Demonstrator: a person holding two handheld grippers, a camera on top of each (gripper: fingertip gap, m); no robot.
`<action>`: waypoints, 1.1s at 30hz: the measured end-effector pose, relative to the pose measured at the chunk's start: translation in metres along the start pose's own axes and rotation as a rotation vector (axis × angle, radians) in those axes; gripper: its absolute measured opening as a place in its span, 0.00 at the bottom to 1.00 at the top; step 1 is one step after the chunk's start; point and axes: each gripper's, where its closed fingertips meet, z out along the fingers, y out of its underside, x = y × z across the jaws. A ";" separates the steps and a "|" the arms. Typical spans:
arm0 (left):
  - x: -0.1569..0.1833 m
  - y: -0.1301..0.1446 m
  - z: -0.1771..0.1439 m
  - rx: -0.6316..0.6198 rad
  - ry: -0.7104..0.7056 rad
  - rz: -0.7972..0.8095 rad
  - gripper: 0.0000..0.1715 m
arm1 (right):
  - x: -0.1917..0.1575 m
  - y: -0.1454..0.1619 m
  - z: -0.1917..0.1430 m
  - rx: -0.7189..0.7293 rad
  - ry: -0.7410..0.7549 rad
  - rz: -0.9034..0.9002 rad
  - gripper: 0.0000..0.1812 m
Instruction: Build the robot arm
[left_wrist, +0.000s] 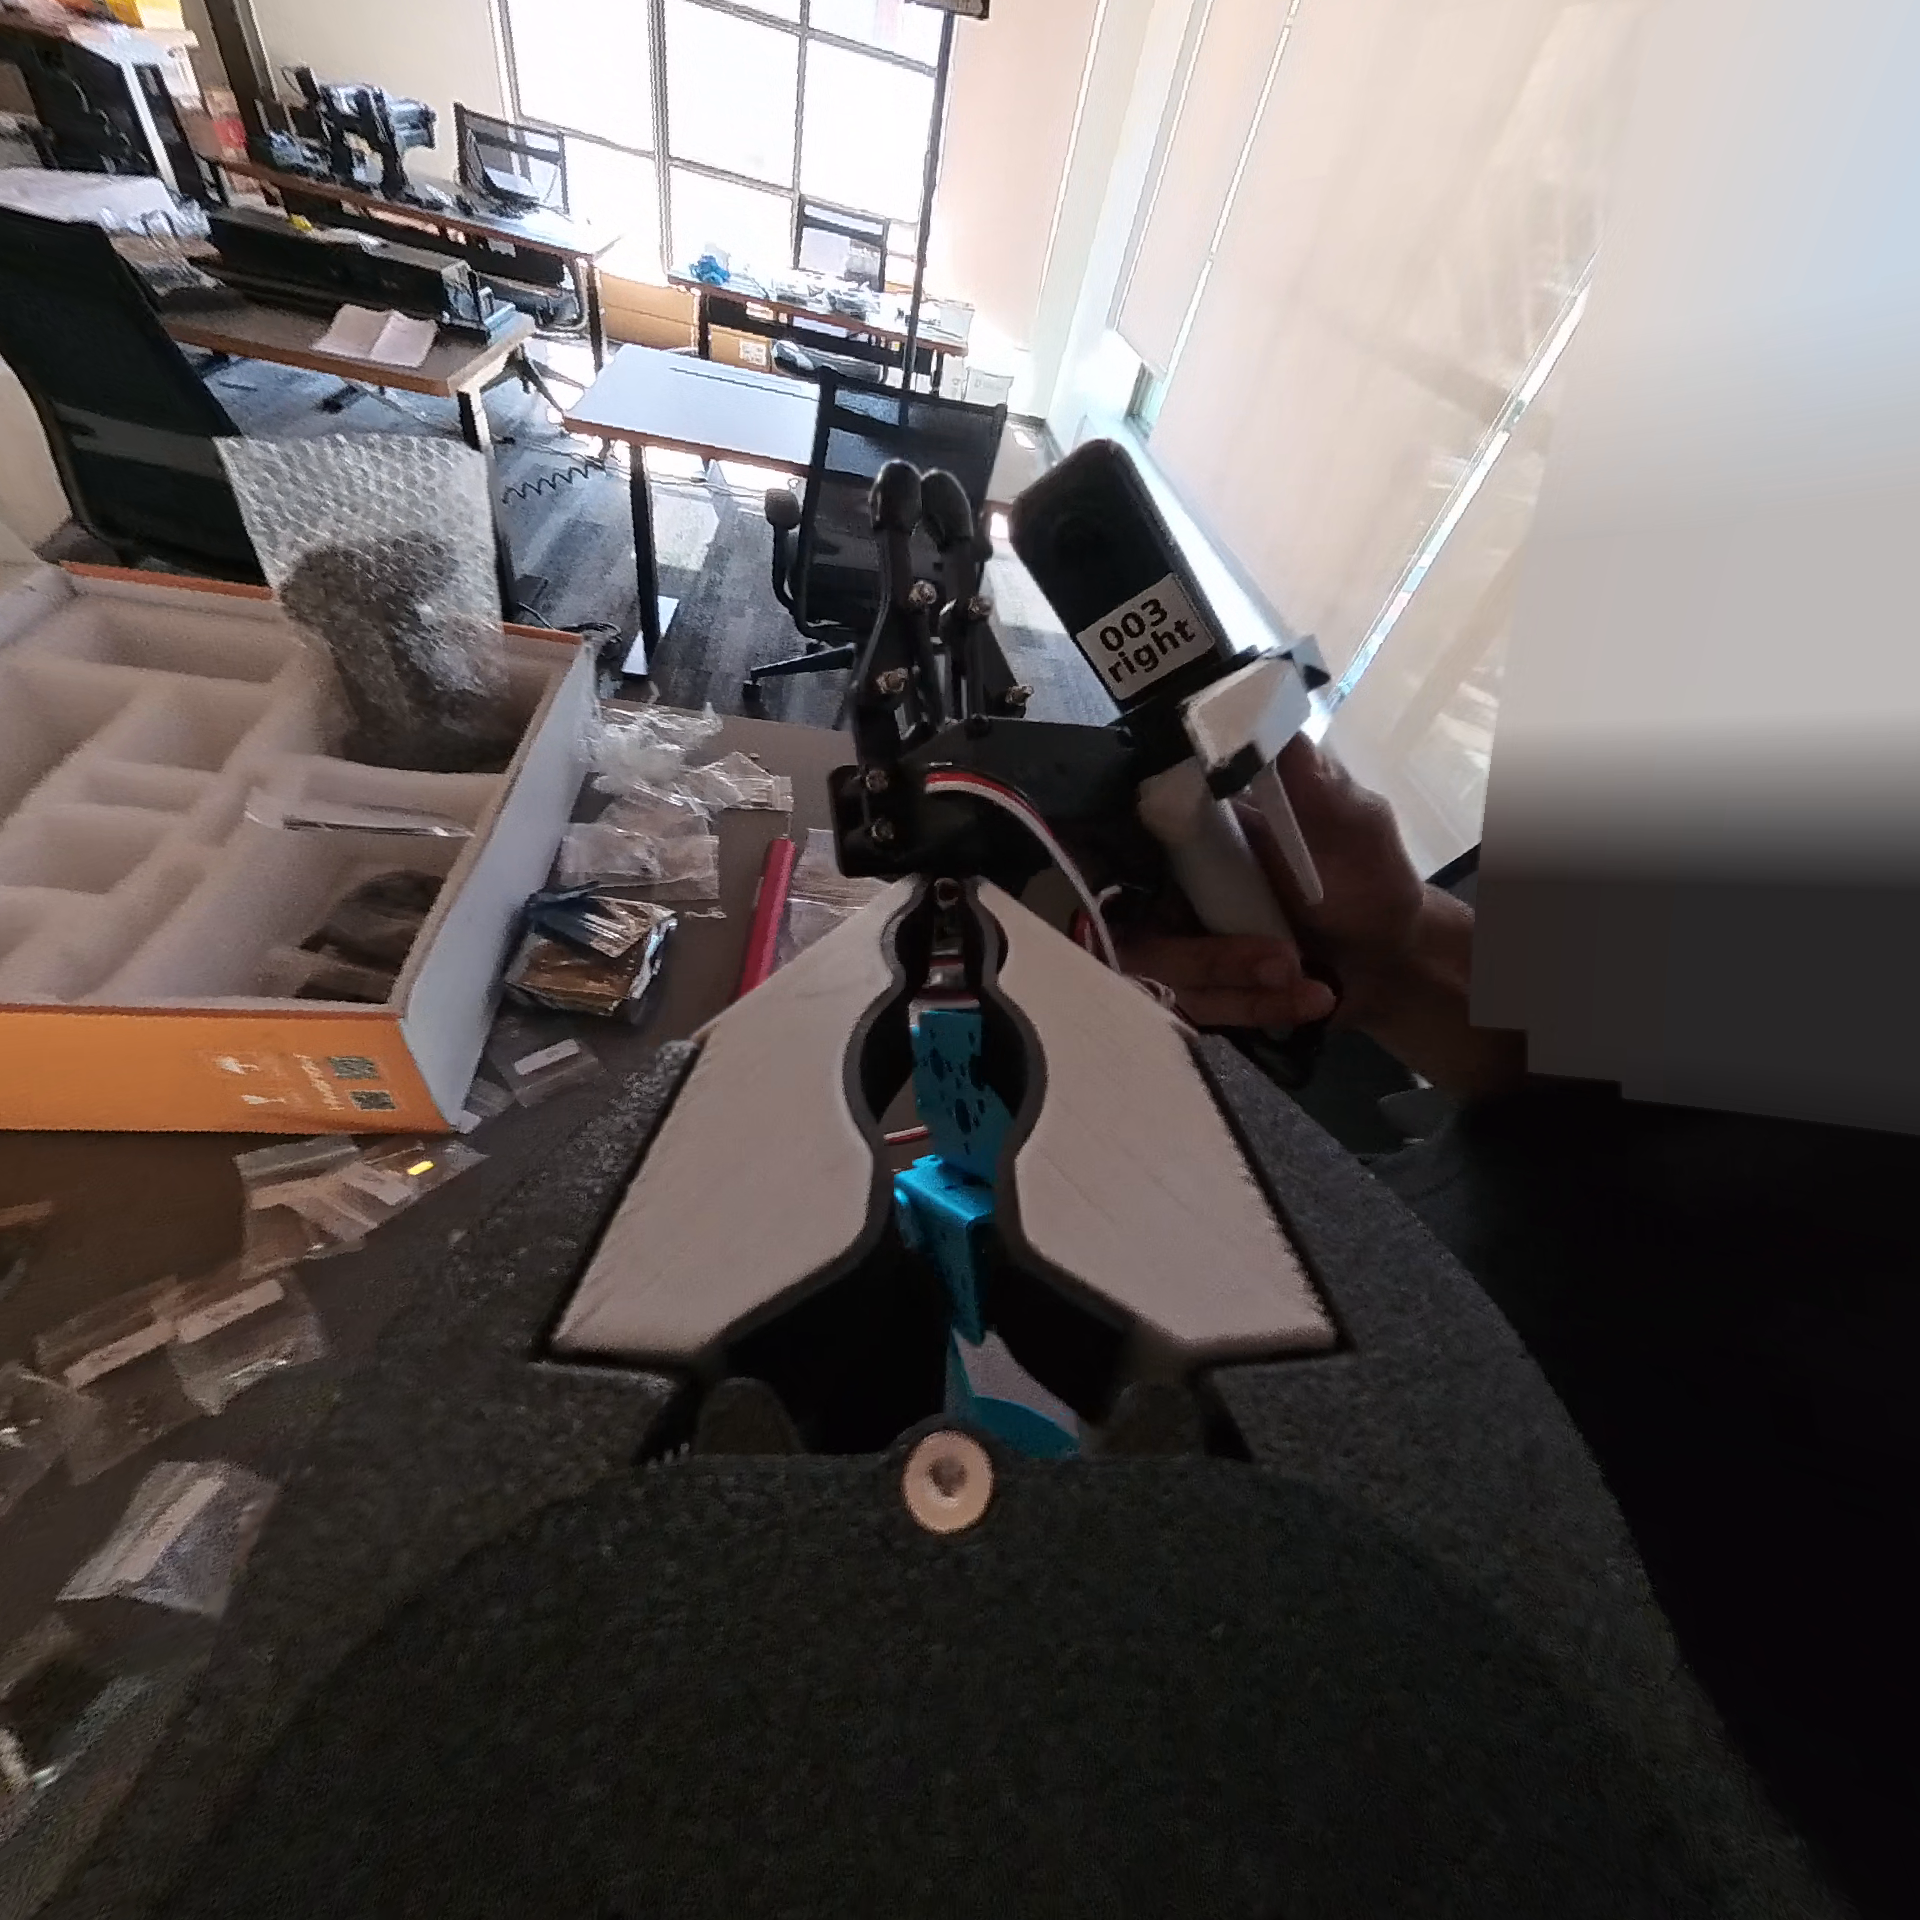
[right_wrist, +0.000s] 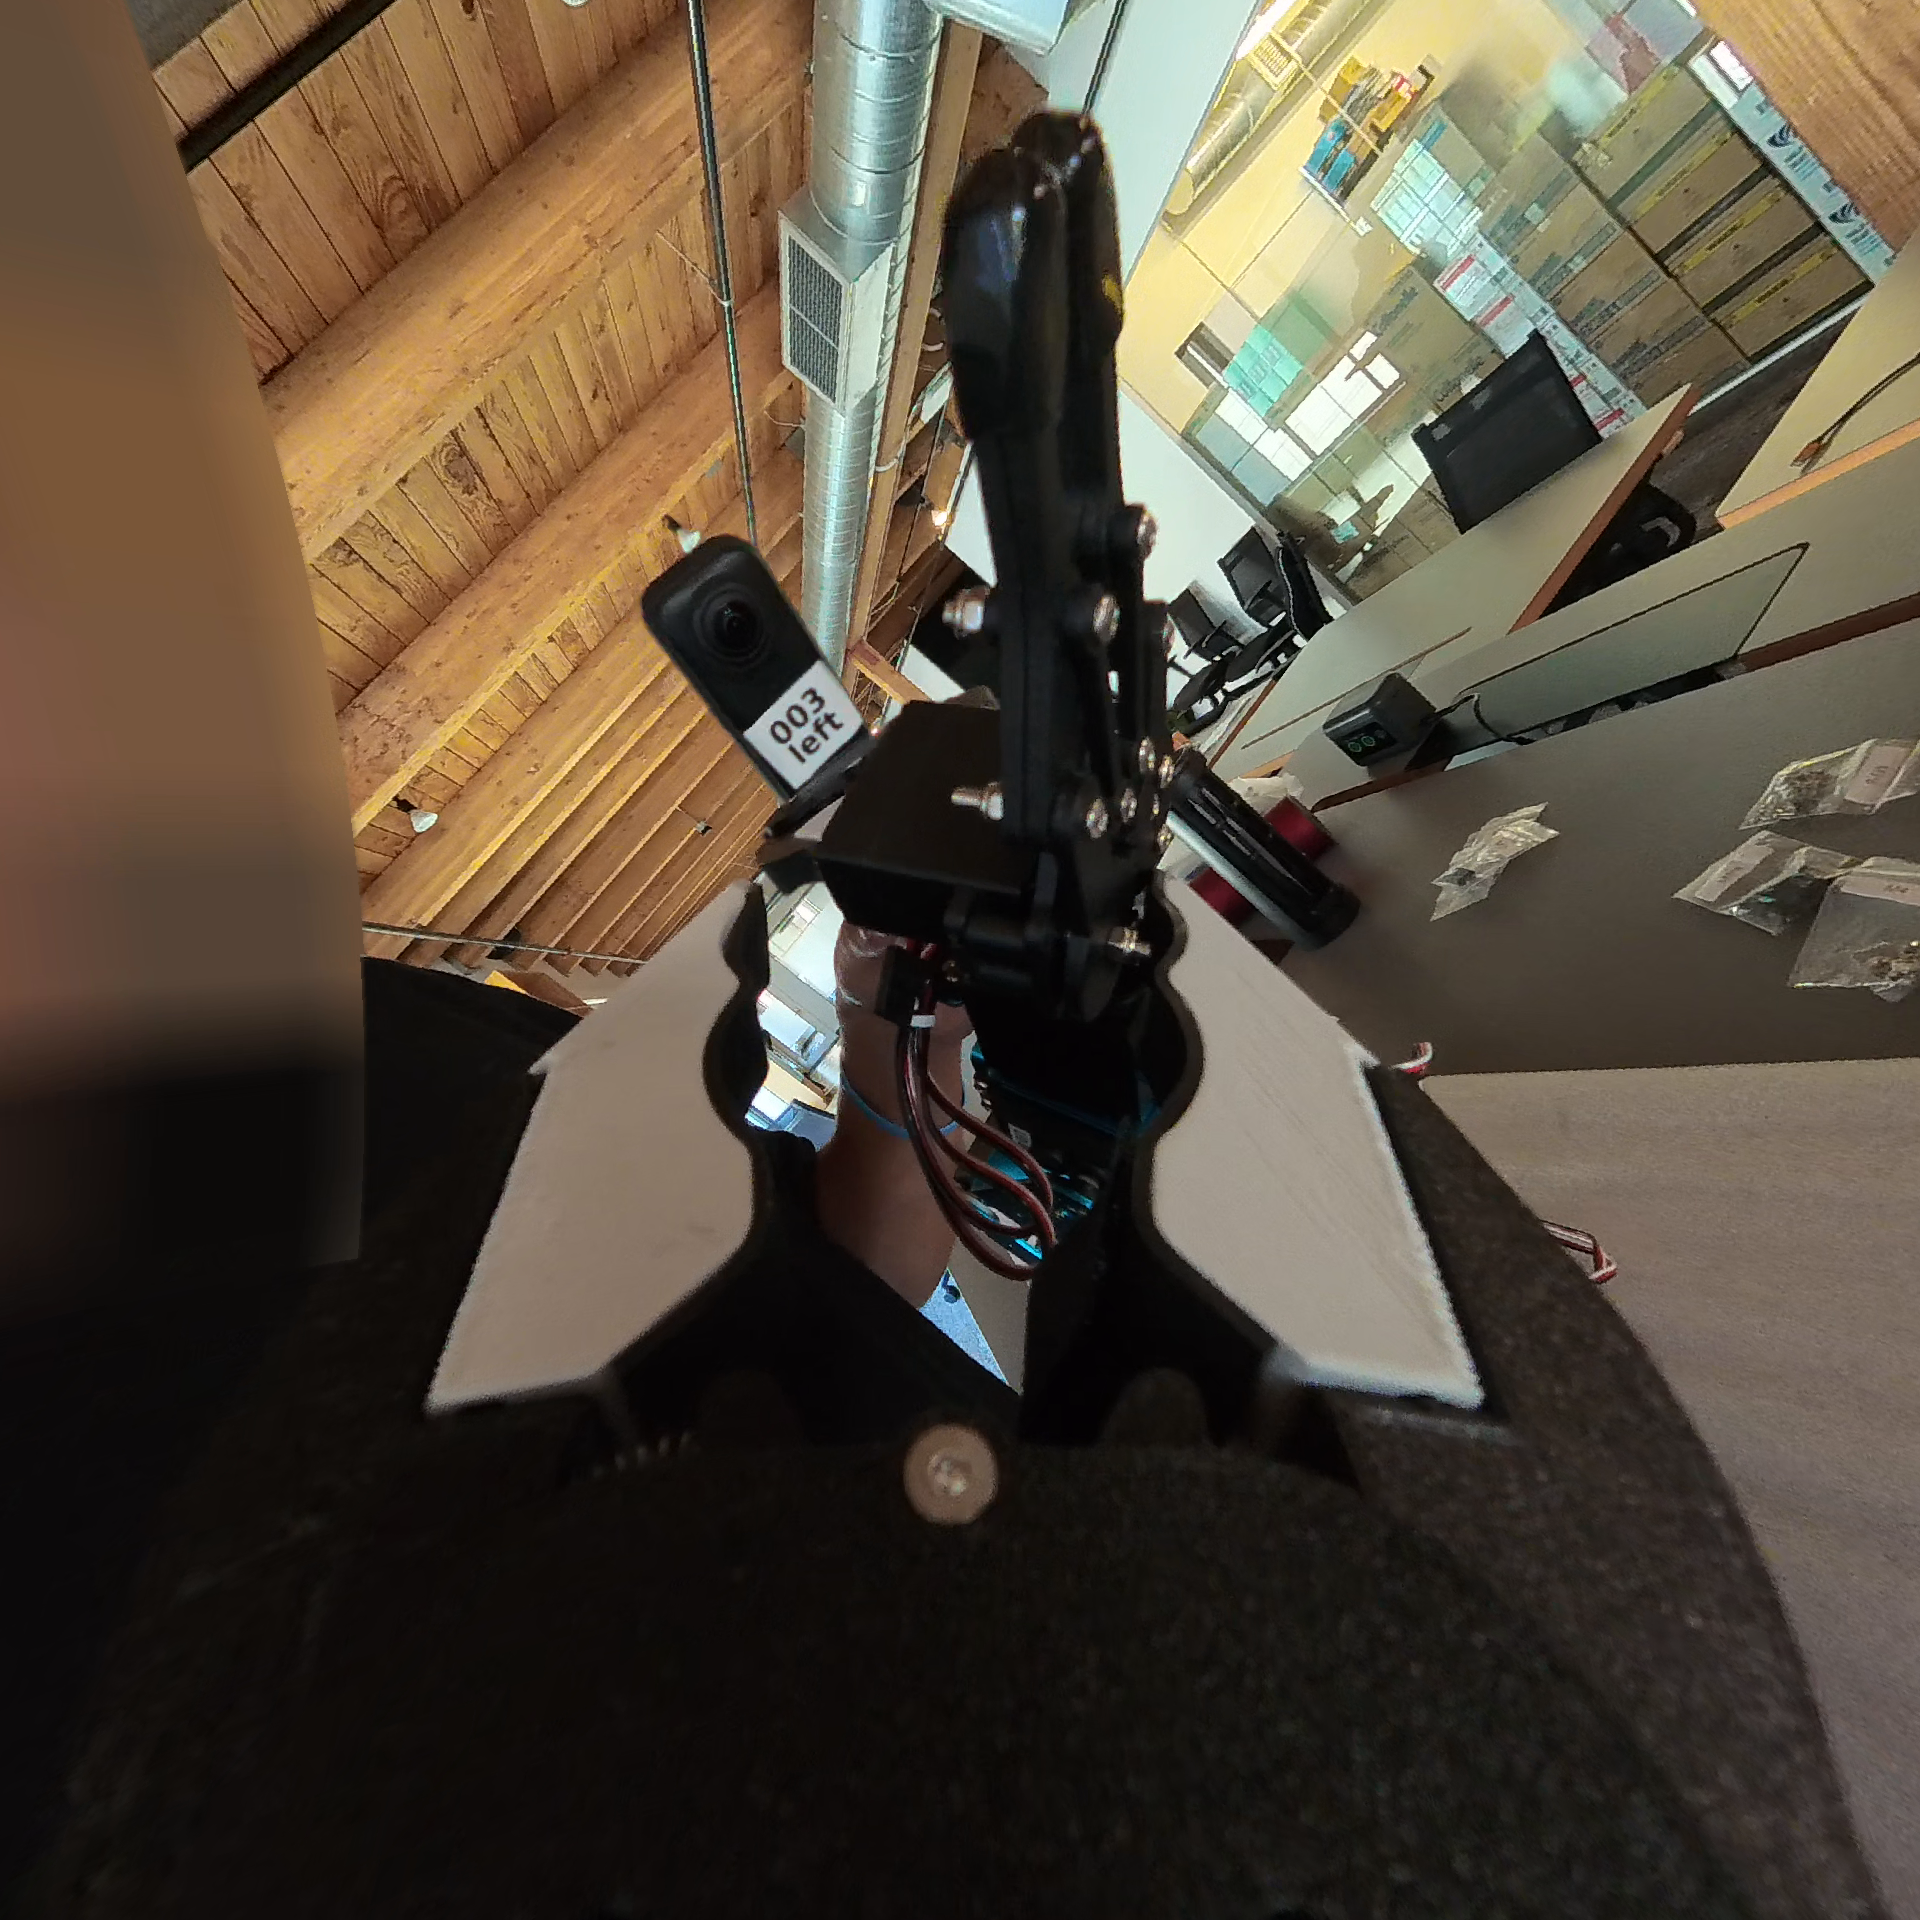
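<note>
A small black robot claw (left_wrist: 925, 613) with screws and red-white wires sits on a blue metal bracket (left_wrist: 951, 1091). My left gripper (left_wrist: 945, 899) is shut on the blue bracket, fingertips nearly touching, and holds it above the table. The right gripper's camera (left_wrist: 1101, 561) and a hand (left_wrist: 1340, 883) are just right of the claw. In the right wrist view my right gripper (right_wrist: 951, 925) is closed on the black claw's body (right_wrist: 1049, 914); the claw's tips (right_wrist: 1039, 208) point up and are together. The left gripper's camera (right_wrist: 748, 665) is behind it. The blue bracket (right_wrist: 1039, 1122) is mostly hidden.
An open orange and white box (left_wrist: 457, 935) with foam compartments and a bubble-wrapped item (left_wrist: 395, 623) stands left. Several small plastic bags (left_wrist: 644, 800) and a red pen (left_wrist: 769, 914) lie on the table. More bags (right_wrist: 1766, 883) and a black roller (right_wrist: 1268, 852) lie right. Only a small space, under 4 cm, lies between the two pairs of fingers.
</note>
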 end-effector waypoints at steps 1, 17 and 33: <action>0.000 0.000 0.002 0.000 0.013 -0.024 0.03 | 0.000 0.000 0.000 -0.001 -0.001 0.001 0.40; 0.004 0.015 0.026 -0.314 -0.012 0.031 0.02 | -0.001 0.000 -0.002 -0.023 0.009 0.003 0.40; 0.001 0.021 0.030 -0.465 -0.116 0.139 0.03 | 0.003 -0.001 -0.006 -0.013 0.004 0.017 0.42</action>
